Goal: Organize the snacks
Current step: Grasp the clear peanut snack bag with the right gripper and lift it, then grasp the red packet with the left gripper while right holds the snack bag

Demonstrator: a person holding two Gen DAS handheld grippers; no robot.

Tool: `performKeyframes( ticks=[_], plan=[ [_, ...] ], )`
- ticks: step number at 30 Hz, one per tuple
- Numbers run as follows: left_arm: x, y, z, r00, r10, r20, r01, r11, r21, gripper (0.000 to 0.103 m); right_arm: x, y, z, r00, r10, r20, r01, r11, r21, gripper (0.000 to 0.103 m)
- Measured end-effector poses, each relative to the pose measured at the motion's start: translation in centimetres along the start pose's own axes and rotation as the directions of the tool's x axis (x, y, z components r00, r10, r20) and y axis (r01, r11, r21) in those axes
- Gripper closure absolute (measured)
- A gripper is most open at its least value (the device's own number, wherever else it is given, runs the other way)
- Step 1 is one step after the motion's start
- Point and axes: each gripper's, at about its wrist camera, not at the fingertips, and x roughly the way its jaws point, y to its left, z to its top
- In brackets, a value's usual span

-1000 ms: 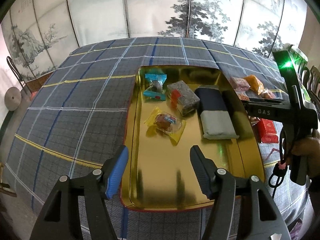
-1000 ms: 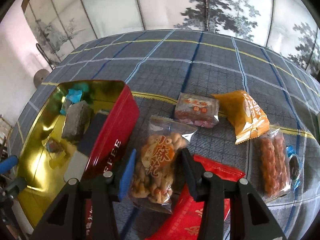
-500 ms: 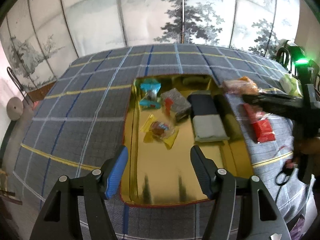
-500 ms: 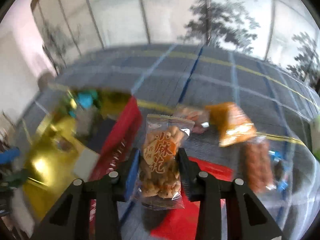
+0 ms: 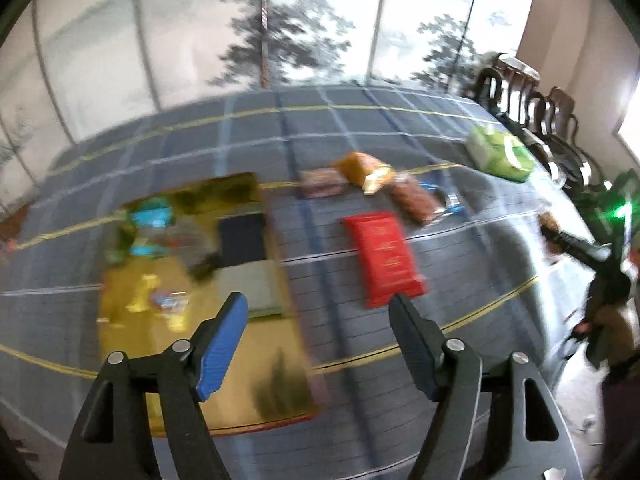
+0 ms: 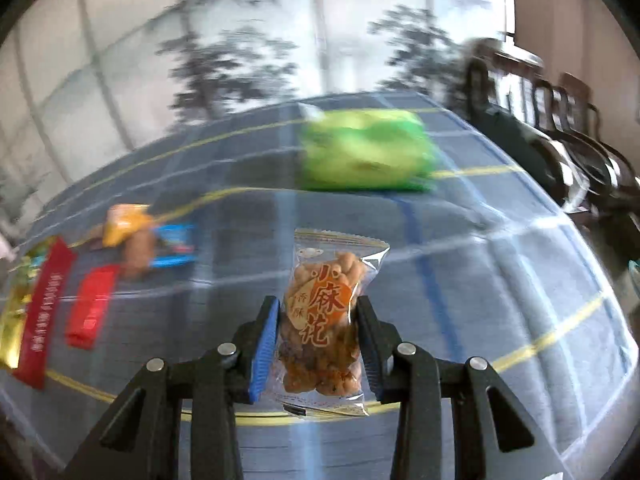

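Note:
My right gripper is shut on a clear bag of fried twists and holds it above the plaid tablecloth. My left gripper is open and empty, above the right edge of the gold tin tray. The tray holds a teal candy, a yellow-wrapped sweet and a dark-and-grey pack. A red packet, an orange bag, a pink pack and a brown snack bag lie on the cloth to the tray's right.
A green pack lies at the far right of the table; it also shows in the right wrist view. Dark chairs stand beyond the table's right edge. A painted screen stands behind. The tin's red wall is at far left.
My right gripper lifted the bag of twists and swung right, away from the tray toward the green pack. My left gripper view turned right; the jaws stayed open.

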Motion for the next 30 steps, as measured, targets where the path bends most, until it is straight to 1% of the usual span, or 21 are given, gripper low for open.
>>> performKeyframes(
  ticks=[3, 4, 6, 7, 12, 14, 16, 19, 21, 24, 25, 26, 27, 28, 30],
  plan=[
    [2.2, -2.3, 1.6, 0.999, -0.017, -0.049, 0.017, 1.000, 0.001, 0.032, 1.0, -1.9, -0.4, 0.999, -0.040, -0.015, 0.041, 0.999, 0.028, 0.064],
    [3.4, -3.2, 2.3, 0.997, -0.022, -0.079, 0.023, 1.000, 0.010, 0.031, 1.5, -2.3, -0.6, 0.998, -0.049, -0.026, 0.050, 0.998, 0.037, 0.065],
    [5.0, -4.4, 3.0, 0.994, -0.010, -0.108, 0.012, 1.000, 0.020, 0.031, 2.5, -3.1, -0.4, 0.998, -0.047, -0.040, 0.049, 0.997, 0.057, 0.064],
    [5.9, -4.7, 3.4, 0.992, -0.002, -0.126, 0.004, 1.000, 0.019, 0.031, 2.8, -3.4, -0.5, 0.999, -0.042, -0.034, 0.044, 0.997, 0.064, 0.064],
    [10.2, -5.5, 4.6, 0.978, -0.004, -0.211, 0.004, 1.000, -0.001, 0.031, 3.1, -3.7, -0.6, 1.000, -0.016, -0.005, 0.017, 0.997, 0.080, 0.064],
    [11.7, -5.8, 4.7, 0.971, 0.017, -0.240, -0.015, 1.000, 0.011, 0.031, 3.3, -4.1, -0.6, 1.000, -0.003, -0.003, 0.003, 0.996, 0.089, 0.064],
    [12.5, -5.7, 4.7, 0.966, 0.031, -0.257, -0.030, 1.000, 0.008, 0.031, 3.3, -4.3, -0.6, 1.000, 0.010, 0.000, -0.010, 0.995, 0.099, 0.064],
    [13.3, -5.7, 4.7, 0.965, 0.019, -0.261, -0.025, 0.999, -0.020, 0.031, 3.4, -4.8, -0.5, 0.999, 0.034, 0.005, -0.034, 0.992, 0.118, 0.064],
    [13.9, -5.8, 4.6, 0.959, 0.028, -0.282, -0.036, 0.999, -0.023, 0.031, 3.4, -5.0, -0.5, 0.999, 0.050, 0.009, -0.051, 0.990, 0.132, 0.064],
    [15.0, -5.9, 4.1, 0.945, 0.059, -0.321, -0.068, 0.998, -0.017, 0.036, 3.5, -5.3, -0.6, 0.998, 0.064, 0.013, -0.065, 0.988, 0.143, 0.064],
    [14.9, -6.2, 4.0, 0.953, 0.076, -0.293, -0.080, 0.997, 0.000, 0.042, 3.5, -5.3, -0.6, 0.998, 0.067, 0.014, -0.068, 0.987, 0.145, 0.064],
    [14.8, -6.4, 3.9, 0.958, 0.087, -0.274, -0.085, 0.996, 0.017, 0.044, 3.5, -5.4, -0.6, 0.997, 0.070, 0.014, -0.071, 0.986, 0.148, 0.064],
    [14.7, -6.6, 3.9, 0.962, 0.077, -0.260, -0.074, 0.997, 0.023, 0.061, 3.5, -5.4, -0.6, 0.997, 0.073, 0.015, -0.074, 0.986, 0.150, 0.064],
    [14.5, -6.8, 3.9, 0.964, 0.083, -0.253, -0.076, 0.996, 0.035, 0.062, 3.5, -5.5, -0.6, 0.997, 0.075, 0.016, -0.076, 0.985, 0.152, 0.064],
    [14.5, -6.8, 3.9, 0.963, 0.081, -0.255, -0.076, 0.997, 0.029, 0.063, 3.5, -5.4, -0.6, 0.997, 0.075, 0.016, -0.076, 0.985, 0.152, 0.064]
  ],
)
